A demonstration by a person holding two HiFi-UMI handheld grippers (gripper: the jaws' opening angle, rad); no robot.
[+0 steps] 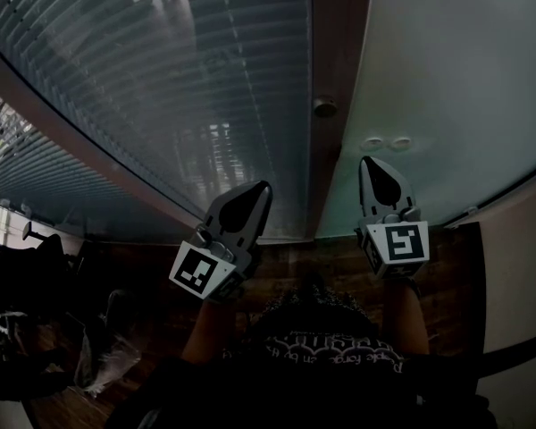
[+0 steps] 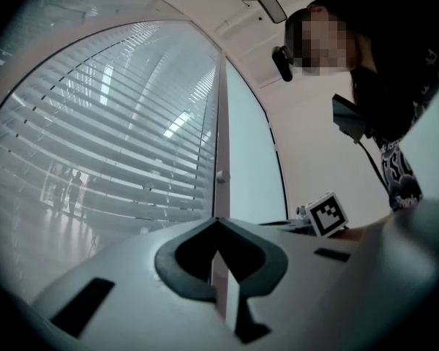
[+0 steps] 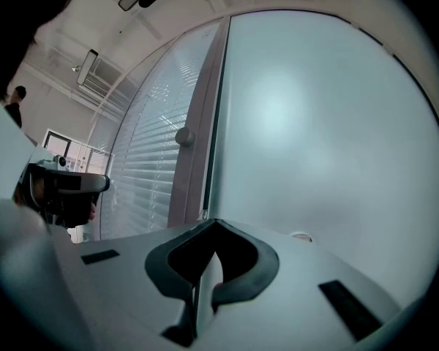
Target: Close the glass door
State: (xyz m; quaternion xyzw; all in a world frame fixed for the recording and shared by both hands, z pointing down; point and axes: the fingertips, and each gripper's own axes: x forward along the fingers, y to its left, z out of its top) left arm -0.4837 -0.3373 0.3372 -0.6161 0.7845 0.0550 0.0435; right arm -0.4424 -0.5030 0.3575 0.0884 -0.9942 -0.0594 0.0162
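The glass door (image 1: 447, 88), taken to be the frosted pane, stands upright ahead. The left gripper (image 1: 261, 189) is held before the slatted blinds (image 1: 161, 79), jaws closed on nothing. Right of the brown frame (image 1: 326, 43), the right gripper (image 1: 369, 162), likewise closed and empty, is pointed at the pane. Closing is judged almost done; a last push may be needed.

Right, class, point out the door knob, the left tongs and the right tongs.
door knob (image 1: 324, 107): head view, on its round face.
left tongs (image 1: 263, 188): head view, at the closed tips.
right tongs (image 1: 367, 163): head view, at the closed tips.
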